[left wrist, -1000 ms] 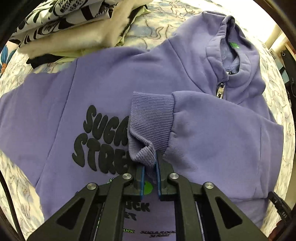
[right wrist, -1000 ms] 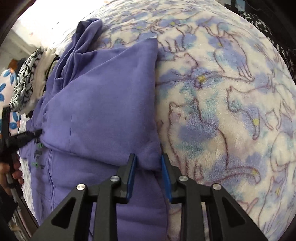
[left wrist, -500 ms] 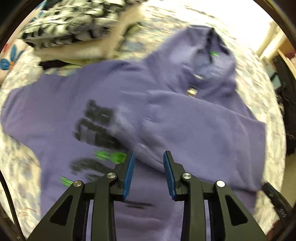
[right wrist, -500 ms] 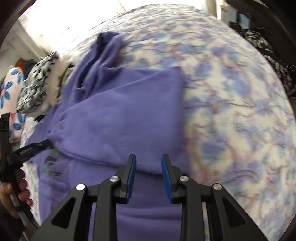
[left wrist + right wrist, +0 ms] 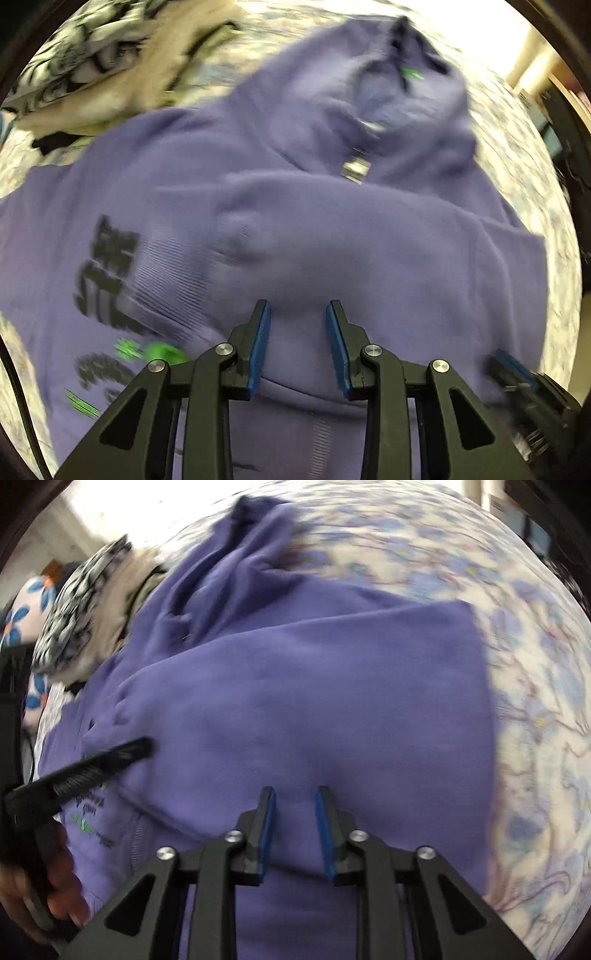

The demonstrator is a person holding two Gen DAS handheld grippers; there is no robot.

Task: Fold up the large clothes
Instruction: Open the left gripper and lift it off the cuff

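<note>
A purple hoodie (image 5: pixel 332 236) with black and green chest lettering lies flat on the bed, one sleeve folded across its front with the ribbed cuff (image 5: pixel 173 280) lying loose over the print. My left gripper (image 5: pixel 298 343) is open and empty just above the folded sleeve. My right gripper (image 5: pixel 294 827) is open and empty over the hoodie (image 5: pixel 314 701) near its folded right side. The left gripper also shows in the right wrist view (image 5: pixel 110 760), at the left. Both views are blurred by motion.
A stack of folded clothes (image 5: pixel 110 62), black-and-white patterned on top and cream below, lies beyond the hoodie at the upper left. The bed has a cream blanket with a blue cat print (image 5: pixel 535 701), bare to the right of the hoodie. Dark furniture (image 5: pixel 569 122) stands at the far right.
My left gripper let go of the sleeve cuff, opened and drew back to the right. My right gripper released the hoodie's edge and moved left over the garment.
</note>
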